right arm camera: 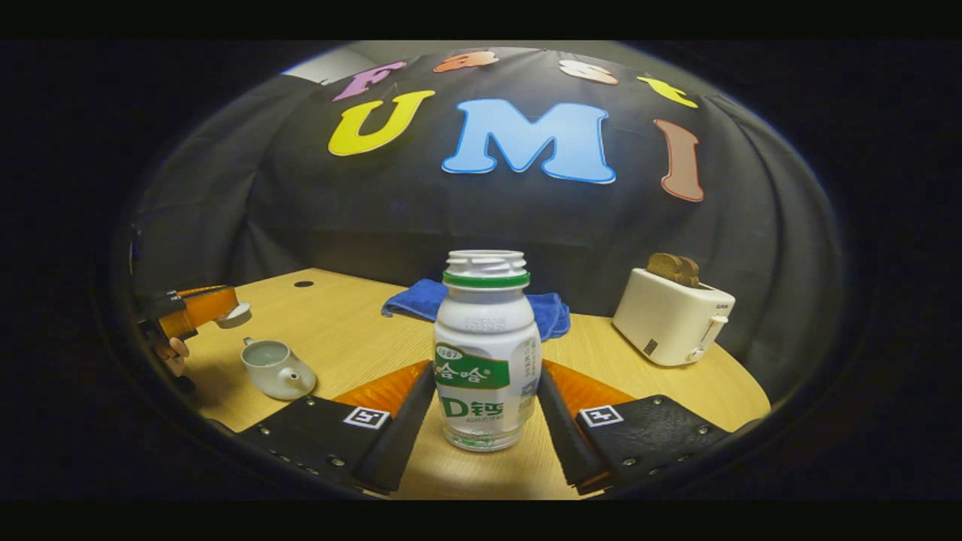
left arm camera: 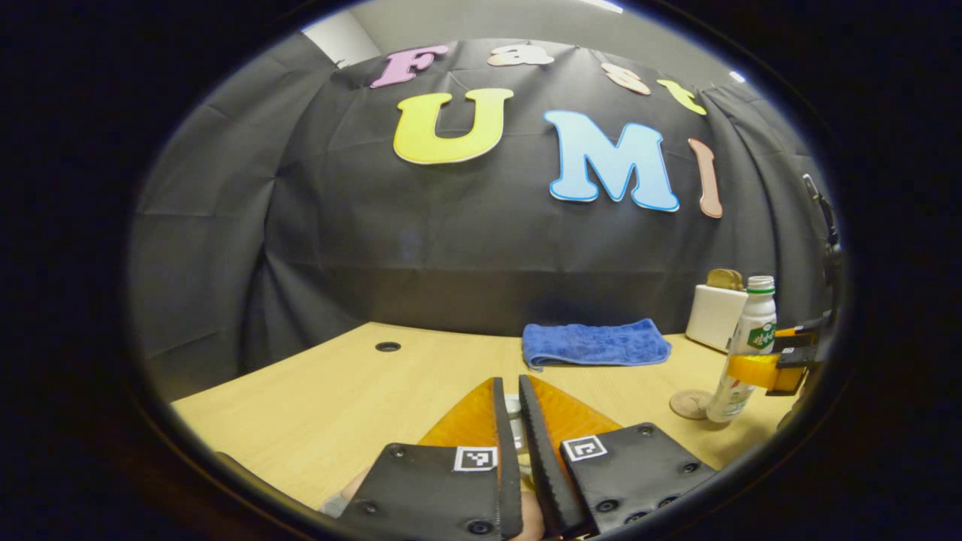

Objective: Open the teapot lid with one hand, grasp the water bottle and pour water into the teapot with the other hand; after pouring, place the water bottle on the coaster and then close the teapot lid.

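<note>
A white water bottle (right arm camera: 487, 353) with a green neck ring and no cap stands upright between my right gripper's (right arm camera: 487, 373) fingers, which press on both its sides. From the left gripper view the bottle (left arm camera: 744, 349) rests just right of a round brown coaster (left arm camera: 690, 403), with the right gripper (left arm camera: 760, 370) around its middle. The white teapot (right arm camera: 274, 368) sits open on the table at the left. Above it, the left gripper (right arm camera: 201, 308) holds the white lid (right arm camera: 233, 314). My left gripper (left arm camera: 509, 385) is shut on the lid's knob (left arm camera: 513, 415).
A folded blue towel (left arm camera: 594, 344) lies at the back of the wooden table (left arm camera: 361, 406). A white toaster (right arm camera: 671, 315) with toast in it stands at the back right. A cable hole (left arm camera: 388, 346) is in the tabletop at the far left.
</note>
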### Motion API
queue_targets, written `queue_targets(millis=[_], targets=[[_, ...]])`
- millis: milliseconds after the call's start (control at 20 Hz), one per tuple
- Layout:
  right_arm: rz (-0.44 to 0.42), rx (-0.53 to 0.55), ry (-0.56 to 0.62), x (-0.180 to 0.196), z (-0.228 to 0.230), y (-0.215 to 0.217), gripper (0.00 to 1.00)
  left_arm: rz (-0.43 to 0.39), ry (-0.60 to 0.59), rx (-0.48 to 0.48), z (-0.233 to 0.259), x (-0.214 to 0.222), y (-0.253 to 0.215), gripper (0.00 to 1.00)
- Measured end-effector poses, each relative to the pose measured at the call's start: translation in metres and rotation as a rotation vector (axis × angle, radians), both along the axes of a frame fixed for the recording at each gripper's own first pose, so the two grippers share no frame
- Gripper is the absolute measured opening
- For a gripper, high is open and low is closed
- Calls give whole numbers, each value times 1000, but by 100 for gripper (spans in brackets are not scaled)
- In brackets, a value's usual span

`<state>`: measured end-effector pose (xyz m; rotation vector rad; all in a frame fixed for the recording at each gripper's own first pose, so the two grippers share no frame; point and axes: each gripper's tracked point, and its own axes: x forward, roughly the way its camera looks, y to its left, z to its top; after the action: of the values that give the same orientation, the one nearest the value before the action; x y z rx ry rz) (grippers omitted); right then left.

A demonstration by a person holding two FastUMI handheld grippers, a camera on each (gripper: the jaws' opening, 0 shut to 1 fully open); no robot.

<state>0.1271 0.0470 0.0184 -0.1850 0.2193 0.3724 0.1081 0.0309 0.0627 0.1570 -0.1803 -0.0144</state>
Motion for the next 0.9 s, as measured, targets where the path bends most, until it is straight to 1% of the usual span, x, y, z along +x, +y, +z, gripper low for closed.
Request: queue_targets(millis=[300,500,650,700,750,800,850,900], targets=[[-4,2,10,2,-3,-3,77,-41,5,14,-5,-1,-25,18],[1,-1,10,1,-1,-5,77,-85,15,18,-16,-2,-49,18],[3,1,9,0,0,-8,77,-98,33,40,-27,0,-60,18],[3,0,7,0,0,-9,77,-97,37,49,-29,1,-62,64],[1,-3,6,1,1,-10,77,-98,42,53,-33,2,-63,0],[1,-2,5,0,0,-12,77,-98,46,55,-34,3,-64,0],[2,-2,7,1,0,-12,77,-98,51,55,-37,4,-64,18],[3,-1,10,0,-1,-12,77,-95,56,56,-37,5,-64,18]])
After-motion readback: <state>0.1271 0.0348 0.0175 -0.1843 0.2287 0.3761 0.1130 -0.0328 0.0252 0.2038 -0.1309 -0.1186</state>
